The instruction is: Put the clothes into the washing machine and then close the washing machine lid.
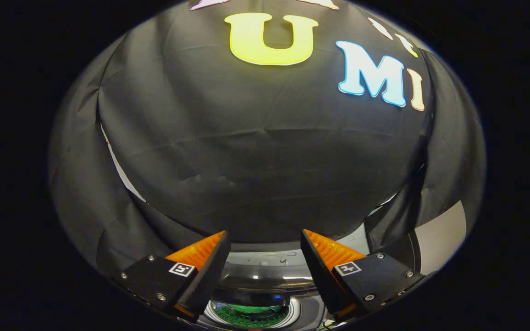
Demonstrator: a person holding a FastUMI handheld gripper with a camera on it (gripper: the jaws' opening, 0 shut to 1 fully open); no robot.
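Black booth cloth (265, 151) is hanging across the far side, with a pale panel (442, 234) showing at far right. The fingers (263, 239) are standing spread, gripping nothing. The washing machine (265, 271) is sitting near, between and below them, something green (251, 315) lying in its round opening.

No readable text, brand, number or label is found on the things in the gripper view. A small square coded marker (181, 269), a black pattern on white, is fixed on the body behind one finger of the gripper (263, 245), and a second marker (347, 268) of the same kind is fixed behind the other finger; neither carries letters or digits that can be read. The fingers are held apart, with nothing gripped between them. On the washing machine (265, 280) seen below and between the fingers, no lettering can be made out; its glossy surface is too dark and too small for any print to be told.
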